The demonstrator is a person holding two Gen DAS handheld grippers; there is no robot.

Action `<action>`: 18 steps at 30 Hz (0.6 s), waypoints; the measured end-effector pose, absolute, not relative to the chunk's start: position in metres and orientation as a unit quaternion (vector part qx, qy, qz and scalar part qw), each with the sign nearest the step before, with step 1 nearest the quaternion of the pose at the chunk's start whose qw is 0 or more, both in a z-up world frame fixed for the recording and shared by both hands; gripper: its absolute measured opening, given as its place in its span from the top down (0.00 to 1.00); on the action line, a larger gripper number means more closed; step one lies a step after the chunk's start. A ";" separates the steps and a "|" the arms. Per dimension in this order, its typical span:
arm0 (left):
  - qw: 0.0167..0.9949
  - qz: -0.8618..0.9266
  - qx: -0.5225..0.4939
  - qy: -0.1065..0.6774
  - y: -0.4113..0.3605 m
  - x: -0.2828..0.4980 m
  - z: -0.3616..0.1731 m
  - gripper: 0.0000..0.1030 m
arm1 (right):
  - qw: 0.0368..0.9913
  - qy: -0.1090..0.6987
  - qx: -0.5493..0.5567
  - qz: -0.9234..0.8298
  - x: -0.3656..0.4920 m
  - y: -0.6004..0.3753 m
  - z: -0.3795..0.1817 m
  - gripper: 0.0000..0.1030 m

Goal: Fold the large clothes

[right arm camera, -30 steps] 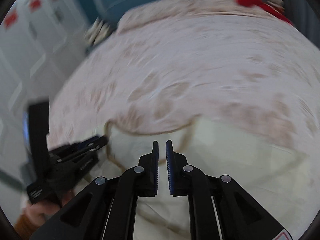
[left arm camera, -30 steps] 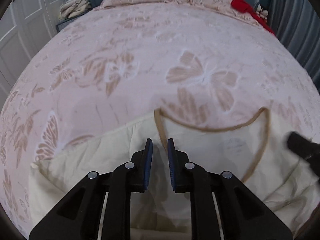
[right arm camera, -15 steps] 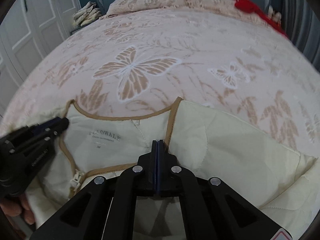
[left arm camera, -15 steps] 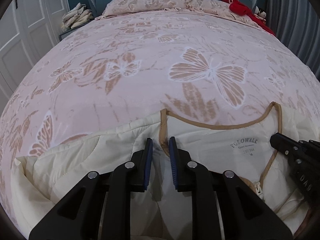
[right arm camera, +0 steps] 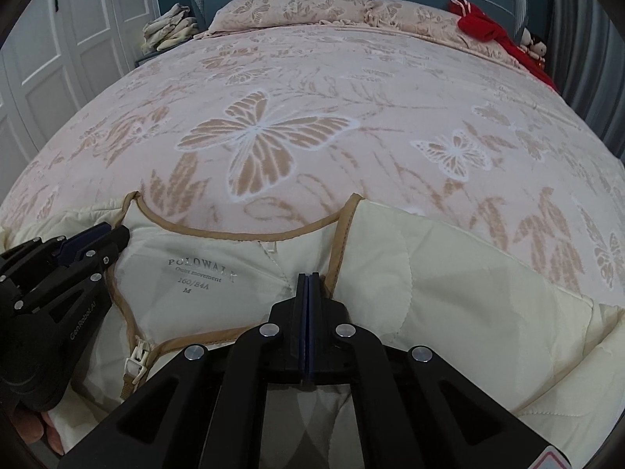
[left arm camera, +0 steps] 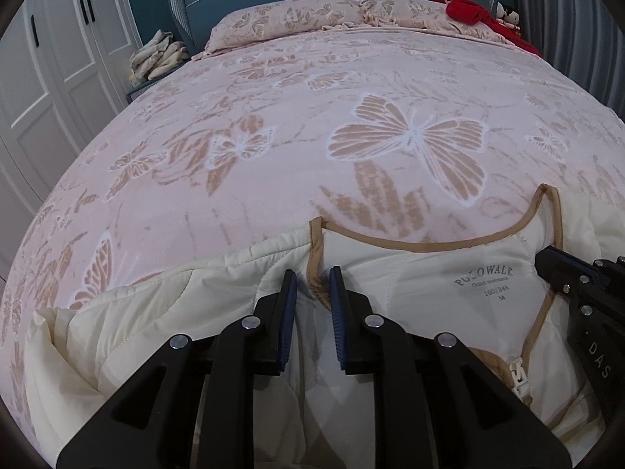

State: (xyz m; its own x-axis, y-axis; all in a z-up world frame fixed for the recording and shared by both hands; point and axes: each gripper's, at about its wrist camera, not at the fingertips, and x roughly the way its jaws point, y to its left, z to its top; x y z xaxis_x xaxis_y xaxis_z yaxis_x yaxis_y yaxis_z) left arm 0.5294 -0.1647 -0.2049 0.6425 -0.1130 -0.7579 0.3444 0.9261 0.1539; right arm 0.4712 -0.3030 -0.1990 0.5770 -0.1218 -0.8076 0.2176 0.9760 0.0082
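A cream quilted jacket (left arm camera: 218, 297) with tan collar trim lies at the near edge of the bed, collar toward the headboard, inner label up; it also shows in the right wrist view (right arm camera: 449, 273). My left gripper (left arm camera: 312, 279) is slightly open, its fingers either side of the left tan collar edge (left arm camera: 314, 250). My right gripper (right arm camera: 308, 279) is shut on the jacket at the right collar edge (right arm camera: 341, 234). Each gripper shows in the other's view, the right one (left arm camera: 566, 273) and the left one (right arm camera: 90, 240).
The bed carries a pink butterfly blanket (left arm camera: 351, 117) with pillows (left arm camera: 285, 21) at the headboard. Red cloth and a doll (left arm camera: 476, 13) lie at the far right corner. Folded cloths (left arm camera: 156, 54) sit on a bedside stand, white wardrobe doors (left arm camera: 50, 58) at left.
The right gripper swung in and shut on the right collar edge. The left gripper's jaws have parted a little around the left collar edge. The jacket now lies flatter on the bed.
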 end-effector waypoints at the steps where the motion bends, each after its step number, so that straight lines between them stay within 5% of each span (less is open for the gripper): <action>1: 0.895 -0.126 0.146 0.401 -0.166 0.529 -0.205 0.84 | 0.887 0.450 0.052 -0.097 0.472 -0.303 -0.199 1.00; 10: 0.898 -0.102 0.183 0.388 -0.176 0.524 -0.204 0.83 | 0.893 0.435 0.065 -0.095 0.472 -0.306 -0.198 1.00; 13: 0.896 -0.068 0.207 0.386 -0.176 0.514 -0.193 0.61 | 0.892 0.433 0.086 -0.094 0.464 -0.311 -0.187 1.00; 14: 0.897 -0.059 0.200 0.389 -0.170 0.508 -0.185 0.41 | 0.892 0.432 0.092 -0.098 0.457 -0.312 -0.179 1.00; 18: 0.908 -0.095 0.095 0.397 -0.111 0.452 -0.127 0.17 | 0.914 0.375 0.137 -0.070 0.374 -0.308 -0.108 0.57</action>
State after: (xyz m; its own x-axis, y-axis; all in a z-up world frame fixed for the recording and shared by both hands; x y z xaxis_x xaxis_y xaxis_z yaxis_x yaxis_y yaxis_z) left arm 0.4524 -0.1112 -0.1272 0.6667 -0.0982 -0.7388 0.2485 0.9638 0.0962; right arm 0.3745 -0.3077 -0.1076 0.7082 -0.0258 -0.7055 0.2309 0.9528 0.1970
